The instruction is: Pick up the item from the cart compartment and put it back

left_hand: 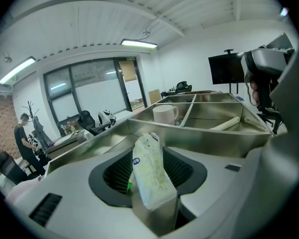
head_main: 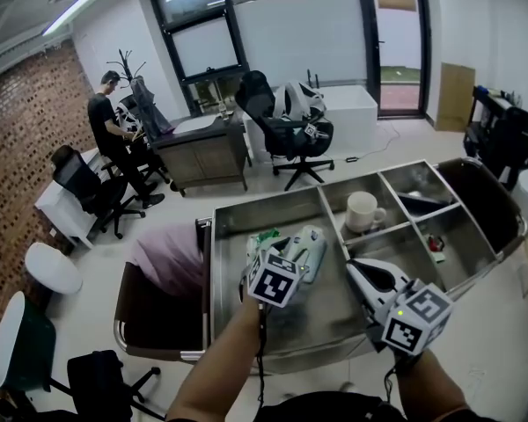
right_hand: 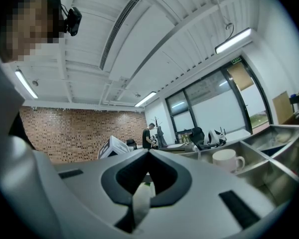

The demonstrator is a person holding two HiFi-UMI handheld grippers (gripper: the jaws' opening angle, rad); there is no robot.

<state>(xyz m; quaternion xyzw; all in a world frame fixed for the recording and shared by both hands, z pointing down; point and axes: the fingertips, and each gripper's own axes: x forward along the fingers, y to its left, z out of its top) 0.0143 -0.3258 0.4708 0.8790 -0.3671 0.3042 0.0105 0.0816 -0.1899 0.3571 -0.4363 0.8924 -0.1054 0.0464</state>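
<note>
A steel cart (head_main: pixel 273 202) with several compartments stands in front of me. My left gripper (head_main: pixel 292 243) hangs over its large left compartment. In the left gripper view, a white and green packet (left_hand: pixel 150 176) stands between the wide-apart jaws of the left gripper (left_hand: pixel 154 151), and the pads do not press on it. The packet's green end (head_main: pixel 266 236) shows at the gripper's tip. My right gripper (head_main: pixel 355 268) hovers at the divider to the right, jaws together and holding nothing (right_hand: pixel 148 156). A white mug (head_main: pixel 363 211) sits in the rear middle compartment.
The right compartments hold a dark utensil (head_main: pixel 422 202) and small items (head_main: pixel 436 244). A dark bag (head_main: pixel 488 200) hangs at the cart's right end. A pink-draped bin (head_main: pixel 167 262) stands left of the cart. Behind are office chairs (head_main: pixel 286 130), desks and a person (head_main: pixel 106 121).
</note>
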